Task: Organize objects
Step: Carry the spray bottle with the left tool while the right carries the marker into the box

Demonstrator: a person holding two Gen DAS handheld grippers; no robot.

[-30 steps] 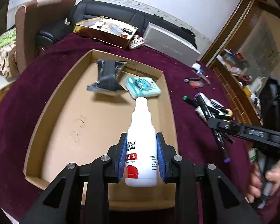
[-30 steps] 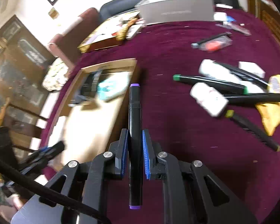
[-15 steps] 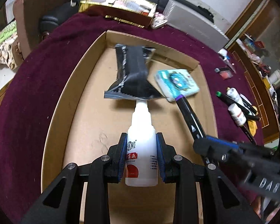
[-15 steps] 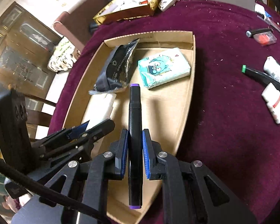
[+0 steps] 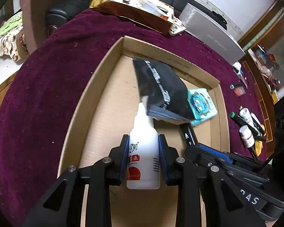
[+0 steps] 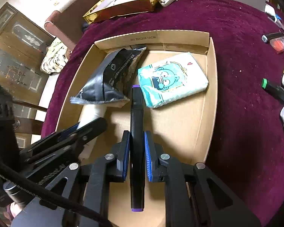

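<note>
Black pouch (image 5: 161,87) hides the bottle (image 5: 143,151) tip.

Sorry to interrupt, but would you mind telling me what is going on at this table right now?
A person is sorting loose items into a shallow cardboard tray with two handheld claws. The left claw grips a white dropper bottle and the right claw grips a black marker with purple ends, both over the tray. A black pouch and a turquoise tissue pack already lie inside; more markers lie on the maroon cloth.

pouch (image 6: 111,79) left of tissue pack (image 6: 172,79), in box (image 6: 211,94)
</note>
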